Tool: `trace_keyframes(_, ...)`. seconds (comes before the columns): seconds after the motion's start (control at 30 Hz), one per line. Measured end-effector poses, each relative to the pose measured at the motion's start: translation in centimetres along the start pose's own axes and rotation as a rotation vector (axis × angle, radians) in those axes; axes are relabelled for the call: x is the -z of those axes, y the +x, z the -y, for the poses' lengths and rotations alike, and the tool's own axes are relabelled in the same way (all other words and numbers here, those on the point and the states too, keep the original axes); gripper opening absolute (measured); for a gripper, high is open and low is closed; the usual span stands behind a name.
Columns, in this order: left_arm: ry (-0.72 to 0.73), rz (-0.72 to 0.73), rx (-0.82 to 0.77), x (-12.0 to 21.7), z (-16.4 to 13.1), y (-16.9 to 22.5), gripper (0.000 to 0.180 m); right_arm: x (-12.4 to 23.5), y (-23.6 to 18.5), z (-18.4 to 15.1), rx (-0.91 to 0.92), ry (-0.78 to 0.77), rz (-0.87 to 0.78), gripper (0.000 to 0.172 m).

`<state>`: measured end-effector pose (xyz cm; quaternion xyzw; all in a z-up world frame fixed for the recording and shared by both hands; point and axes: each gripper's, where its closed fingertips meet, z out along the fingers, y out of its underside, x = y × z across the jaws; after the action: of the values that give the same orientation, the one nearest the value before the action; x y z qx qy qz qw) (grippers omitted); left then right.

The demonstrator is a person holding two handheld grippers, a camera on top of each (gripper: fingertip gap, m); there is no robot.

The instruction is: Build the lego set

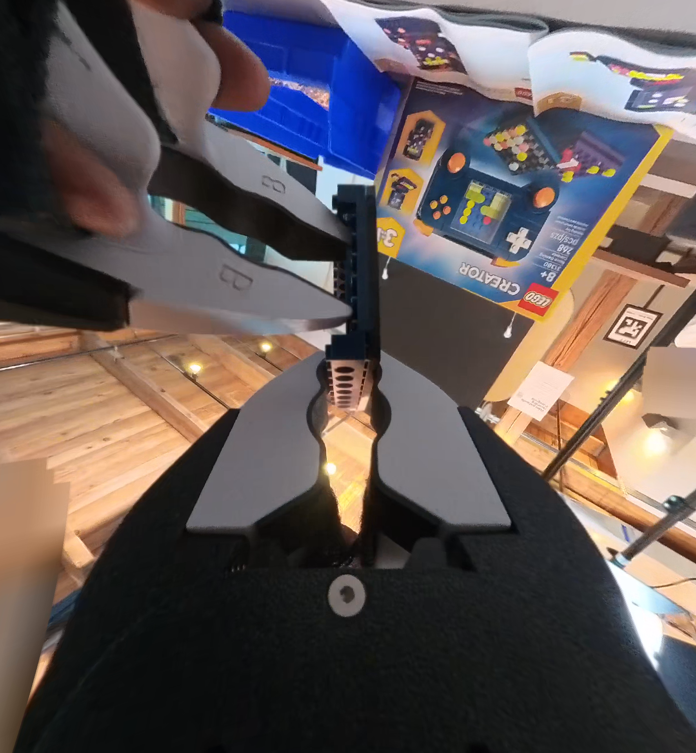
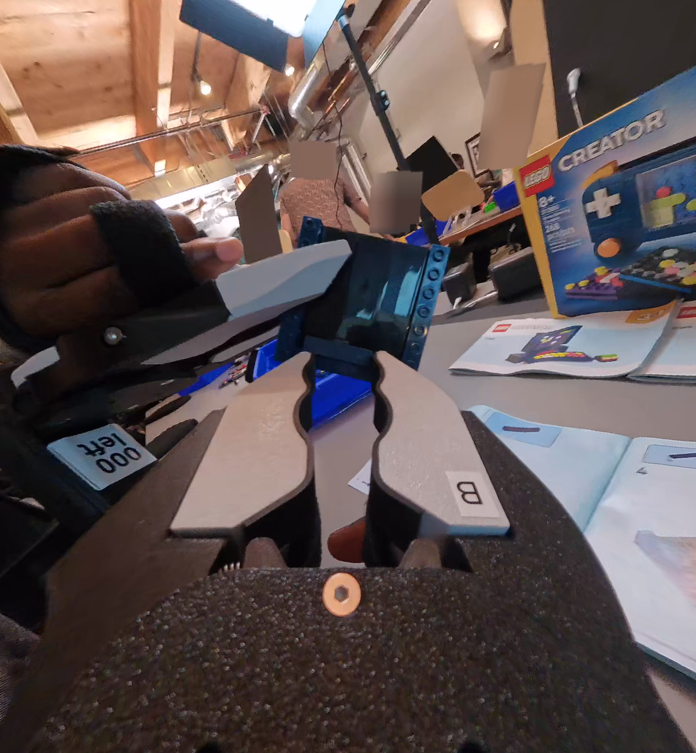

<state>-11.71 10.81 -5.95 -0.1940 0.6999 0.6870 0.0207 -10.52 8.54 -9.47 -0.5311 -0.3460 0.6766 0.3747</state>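
My left gripper [image 1: 352, 383] is shut on the end of a dark blue brick assembly [image 1: 360, 260] and holds it upright in the air. In the right wrist view the assembly [image 2: 378, 293] shows a glossy dark panel with studded blue strips down its sides. The left gripper [image 2: 309, 301] reaches it from the left. My right gripper [image 2: 343, 360] has its fingertips on both ends of a short dark blue bar [image 2: 340, 354] at the assembly's near edge. The pads look pressed on it. In the left wrist view the right gripper [image 1: 348, 283] comes in from the left, with both tips against the assembly.
A blue and yellow toy box [image 2: 631, 212] stands on the grey table [image 2: 521, 391], also in the left wrist view [image 1: 501, 195]. Open instruction booklets [image 2: 562, 350] lie at the right. A blue parts bin [image 2: 338, 391] sits just under the assembly. People stand far behind. One gripper's finger ends stand about 5 cm off the other's.
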Motion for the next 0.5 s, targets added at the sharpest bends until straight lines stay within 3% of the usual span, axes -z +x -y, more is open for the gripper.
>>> trace_keyframes(0.17,-0.025,-0.041,0.094,-0.4,-0.6,-0.9,0.016,0.9,0.1,1.3,0.021,0.048,0.002,0.023)
trace_keyframes(0.23,-0.034,-0.044,0.146,-0.4,-0.7,-1.0,0.016,1.3,0.3,1.7,0.038,0.063,-0.009,0.014)
trace_keyframes(0.5,-0.056,-0.038,0.144,0.1,-1.0,-0.8,0.016,1.2,-0.2,1.5,0.064,0.055,0.005,0.019)
